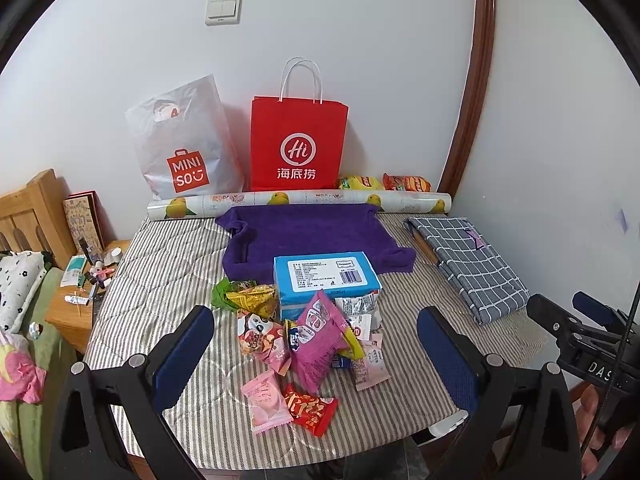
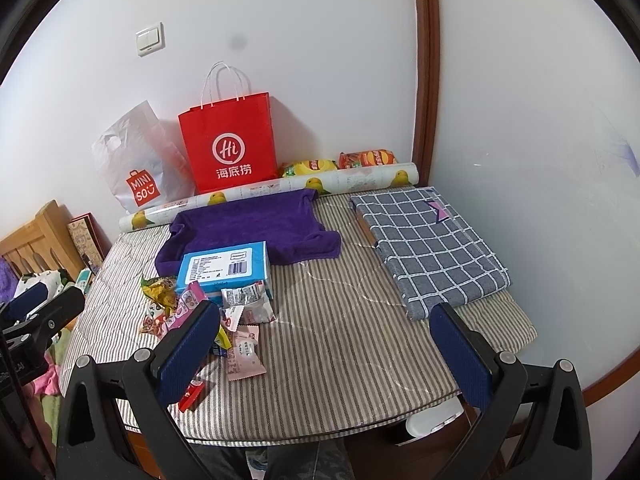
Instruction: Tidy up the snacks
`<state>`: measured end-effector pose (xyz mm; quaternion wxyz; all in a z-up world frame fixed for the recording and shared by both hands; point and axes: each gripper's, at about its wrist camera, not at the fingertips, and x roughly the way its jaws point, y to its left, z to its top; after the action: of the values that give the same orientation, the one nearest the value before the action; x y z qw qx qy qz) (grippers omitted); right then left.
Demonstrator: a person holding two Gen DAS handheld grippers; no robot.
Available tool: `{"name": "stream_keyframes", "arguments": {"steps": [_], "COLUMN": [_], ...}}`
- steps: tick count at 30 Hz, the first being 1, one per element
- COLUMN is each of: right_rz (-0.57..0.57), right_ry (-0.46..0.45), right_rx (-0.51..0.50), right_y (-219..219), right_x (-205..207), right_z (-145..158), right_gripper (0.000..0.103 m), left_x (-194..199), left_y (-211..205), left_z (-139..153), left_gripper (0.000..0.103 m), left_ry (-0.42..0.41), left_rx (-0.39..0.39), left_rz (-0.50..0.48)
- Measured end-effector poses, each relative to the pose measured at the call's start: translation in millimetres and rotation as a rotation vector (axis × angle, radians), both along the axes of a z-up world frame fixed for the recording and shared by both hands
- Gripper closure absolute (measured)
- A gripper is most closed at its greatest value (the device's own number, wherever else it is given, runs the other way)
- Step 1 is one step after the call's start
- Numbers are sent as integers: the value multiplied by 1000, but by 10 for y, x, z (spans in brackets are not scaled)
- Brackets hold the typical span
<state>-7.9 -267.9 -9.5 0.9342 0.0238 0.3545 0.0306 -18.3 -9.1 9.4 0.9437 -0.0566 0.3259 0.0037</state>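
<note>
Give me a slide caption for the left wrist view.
Open left claw hovers over a pile of snack packets beside a blue tissue box on the striped table.

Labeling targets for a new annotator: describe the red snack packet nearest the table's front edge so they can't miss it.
Start at the light blue box in the middle of the striped table; a heap of snack packets spills from it toward the camera. At its near end lies the red packet beside a pale pink packet. It is the only solid red wrapper.
</note>
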Motion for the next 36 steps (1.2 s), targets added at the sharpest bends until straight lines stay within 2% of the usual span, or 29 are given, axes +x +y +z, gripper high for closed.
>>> {"name": "stream_keyframes", "arguments": {"steps": [14, 23, 27, 33, 36], "right_rz": [42, 83, 119, 176, 210], "right_ry": [61, 128, 161, 241, 275], "right_rx": [29, 41, 55, 65, 47], "right_y": [122, 275, 379, 607, 728], "right_x": [221, 422, 511, 660, 704], "right_z": [-356, -718, -906, -1256, -1408], "right_gripper": [0, 2, 5, 17, 27], "left_x": [264, 425, 482, 529, 539], "left_y": [174, 544, 758, 999, 1079], "left_z": [-441, -805, -946, -1121, -1214], "left_gripper": [1, 1, 4, 8, 8], "left_ry": [91, 170, 200, 227, 242], "left_rx": [-18, -32, -42, -68, -63], "left_rz": [20, 95, 131, 157, 169]}}
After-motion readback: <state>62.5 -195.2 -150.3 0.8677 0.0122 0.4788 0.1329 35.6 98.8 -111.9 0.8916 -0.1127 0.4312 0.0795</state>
